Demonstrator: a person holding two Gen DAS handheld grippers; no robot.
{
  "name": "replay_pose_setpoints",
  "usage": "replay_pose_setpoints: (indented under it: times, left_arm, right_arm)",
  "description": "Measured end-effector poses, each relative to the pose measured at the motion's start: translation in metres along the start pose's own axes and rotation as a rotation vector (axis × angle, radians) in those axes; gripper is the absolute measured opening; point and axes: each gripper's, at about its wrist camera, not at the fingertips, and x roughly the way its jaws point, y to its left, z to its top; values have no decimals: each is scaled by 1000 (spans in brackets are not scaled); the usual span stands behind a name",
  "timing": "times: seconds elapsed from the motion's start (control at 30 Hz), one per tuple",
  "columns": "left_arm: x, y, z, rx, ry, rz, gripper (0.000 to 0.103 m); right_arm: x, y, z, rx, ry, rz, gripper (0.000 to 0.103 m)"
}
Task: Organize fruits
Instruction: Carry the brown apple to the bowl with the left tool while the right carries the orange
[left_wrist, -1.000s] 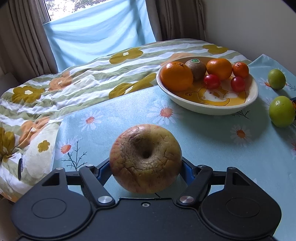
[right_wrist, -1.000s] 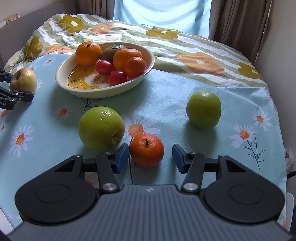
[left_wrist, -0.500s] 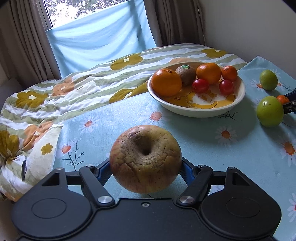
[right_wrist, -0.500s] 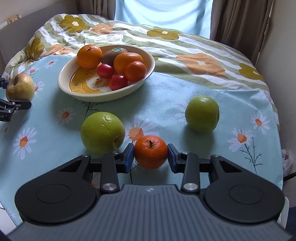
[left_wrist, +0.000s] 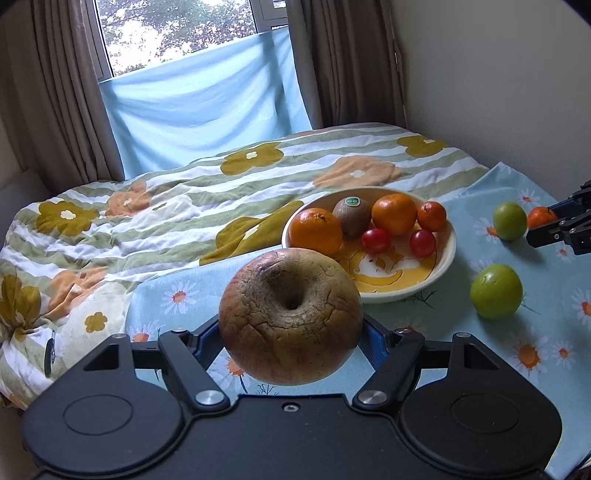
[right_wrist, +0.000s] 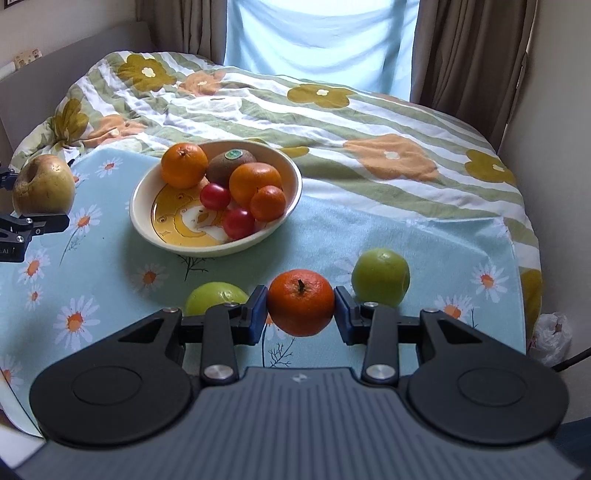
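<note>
So the left gripper was clamped on a big wrinkly apple, russet and cracked around the stem dimple, held up clear of the daisy cloth. From the right wrist view that same apple sat at the far left edge, pinched between the black fingers.

Next over was the cream bowl with a yellow cartoon print inside. It had two oranges, a kiwi with a green sticker, a small mandarin and two red cherry tomatoes piled toward its back.

Right of the bowl, two green apples sat on the cloth: one partly hidden behind the right gripper's left finger, the other further right and well apart from it.

The right gripper had just closed its blue pads onto a tangerine, stem up, and had it lifted off the cloth between those two green apples.

Behind everything was a floral striped duvet and a blue sheet over the window.
</note>
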Motion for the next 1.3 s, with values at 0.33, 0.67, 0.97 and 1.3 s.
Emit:
replay_pose_setpoints:
  times: [0.33, 0.67, 0.97, 1.3]
  left_arm:
    - [-32, -2, 35, -7, -40, -43, 78]
    - [-1, -12, 61, 26, -52, -92, 78]
    - [50, -35, 65, 26, -11, -122, 78]
    - [100, -48, 57, 48, 42, -102, 78]
  right_arm:
    - [-34, 12, 52, 22, -47, 17, 53]
    - [-24, 20, 80, 14, -69, 51, 53]
    - [4, 9, 85, 20, -42, 84, 53]
    - [26, -6, 82, 19, -8, 94, 53]
